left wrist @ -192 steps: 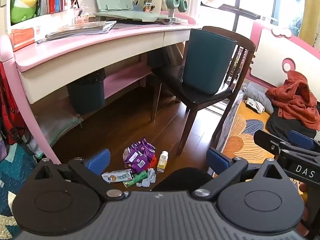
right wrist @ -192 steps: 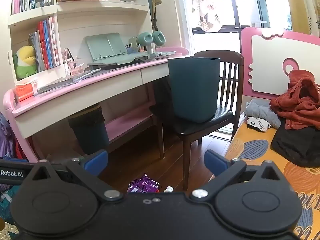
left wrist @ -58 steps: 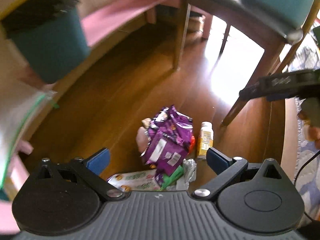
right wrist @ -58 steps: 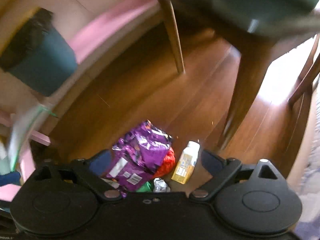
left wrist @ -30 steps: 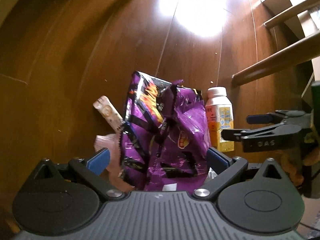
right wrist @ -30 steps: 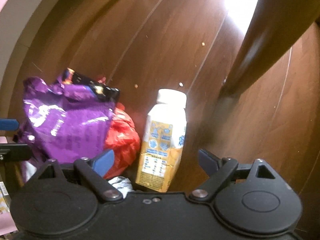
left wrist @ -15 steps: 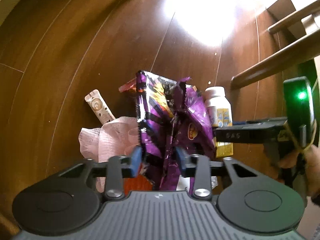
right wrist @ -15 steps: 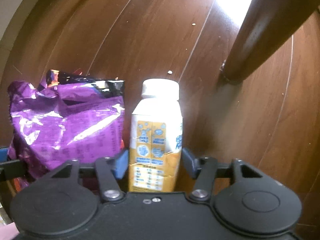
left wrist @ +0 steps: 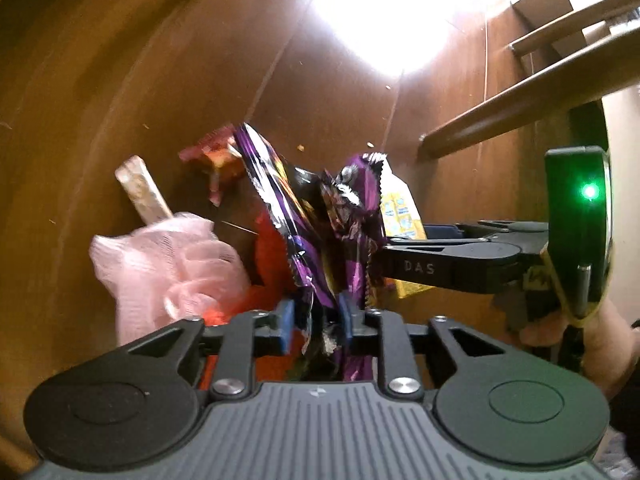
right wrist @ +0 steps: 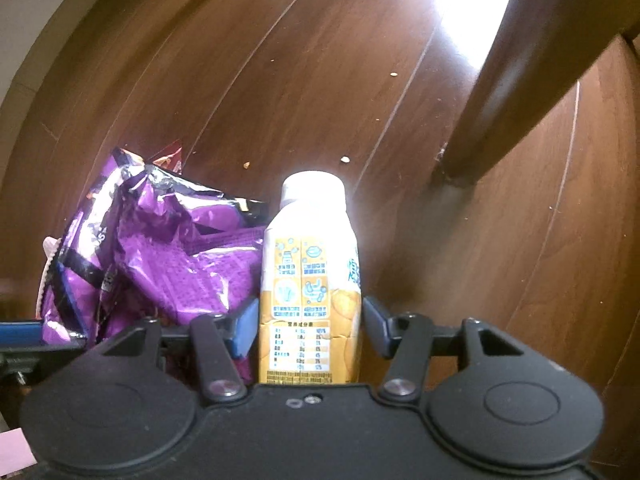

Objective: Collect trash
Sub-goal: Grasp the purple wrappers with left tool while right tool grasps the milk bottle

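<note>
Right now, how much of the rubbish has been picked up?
Nothing looks binned yet. In hand: the left claw pinches the purple snack bag, and the right claw clamps the yellow drink bottle. Left on the floor: pink mesh, a red wrapper and a pale stick wrapper.

A dark brown wooden floor [right wrist: 304,80] of long planks fills both views, with a bright patch of glare [left wrist: 384,12] on it at the far side; small pale crumbs [right wrist: 345,159] lie scattered on the boards; a dark wooden chair leg [right wrist: 492,100] stands on the floor at the far right; a pale strip of wall or skirting [right wrist: 28,28] runs along the far left.
</note>
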`<state>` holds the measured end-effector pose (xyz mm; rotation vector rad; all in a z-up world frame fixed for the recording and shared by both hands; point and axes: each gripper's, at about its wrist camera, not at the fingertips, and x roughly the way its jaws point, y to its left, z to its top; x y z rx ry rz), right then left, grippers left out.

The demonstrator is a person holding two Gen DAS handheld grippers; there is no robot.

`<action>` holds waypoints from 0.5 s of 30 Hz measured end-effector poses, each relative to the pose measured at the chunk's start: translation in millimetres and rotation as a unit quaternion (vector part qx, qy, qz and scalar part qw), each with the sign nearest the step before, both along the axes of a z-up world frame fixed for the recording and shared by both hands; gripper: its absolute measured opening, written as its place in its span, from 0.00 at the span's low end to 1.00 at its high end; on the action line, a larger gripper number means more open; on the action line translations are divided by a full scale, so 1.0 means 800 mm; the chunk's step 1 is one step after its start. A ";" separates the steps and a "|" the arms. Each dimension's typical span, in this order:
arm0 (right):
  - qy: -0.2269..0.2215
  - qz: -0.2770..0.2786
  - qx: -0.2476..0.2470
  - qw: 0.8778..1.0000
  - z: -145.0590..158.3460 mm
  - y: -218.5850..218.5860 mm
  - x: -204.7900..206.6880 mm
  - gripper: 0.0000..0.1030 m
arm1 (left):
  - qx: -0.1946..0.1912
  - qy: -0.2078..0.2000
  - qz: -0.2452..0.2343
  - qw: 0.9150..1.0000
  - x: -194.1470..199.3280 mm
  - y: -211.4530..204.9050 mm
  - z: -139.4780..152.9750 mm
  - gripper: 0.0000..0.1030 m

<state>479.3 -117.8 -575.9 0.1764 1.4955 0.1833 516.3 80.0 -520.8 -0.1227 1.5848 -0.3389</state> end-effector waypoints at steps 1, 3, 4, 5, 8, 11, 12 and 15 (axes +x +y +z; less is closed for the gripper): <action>0.001 -0.002 0.001 1.000 -0.002 0.000 -0.001 0.54 | -0.009 0.013 0.004 1.000 0.002 -0.002 -0.005 0.24; 0.002 -0.001 0.003 1.000 -0.010 0.011 -0.010 0.54 | -0.026 0.030 0.001 0.999 0.002 -0.009 -0.014 0.25; 0.001 0.003 0.005 1.000 -0.009 0.013 -0.011 0.54 | -0.026 0.034 -0.006 0.999 0.001 -0.015 -0.018 0.28; 0.000 0.007 0.006 1.000 -0.003 0.007 -0.009 0.54 | -0.021 0.035 -0.011 0.999 0.001 -0.019 -0.021 0.29; -0.002 0.019 0.004 1.000 -0.005 0.010 -0.007 0.54 | -0.023 0.037 -0.022 0.999 -0.001 -0.022 -0.023 0.30; 0.003 0.017 0.011 1.000 -0.006 0.003 -0.009 0.54 | -0.044 0.042 0.011 0.998 -0.004 -0.002 -0.018 0.42; 0.004 0.016 0.012 1.000 -0.006 0.003 -0.009 0.54 | -0.047 0.041 0.024 0.998 -0.005 0.007 -0.015 0.60; 0.007 0.020 0.022 1.000 -0.007 0.005 -0.011 0.54 | -0.064 0.030 0.068 0.995 -0.009 0.029 -0.007 0.78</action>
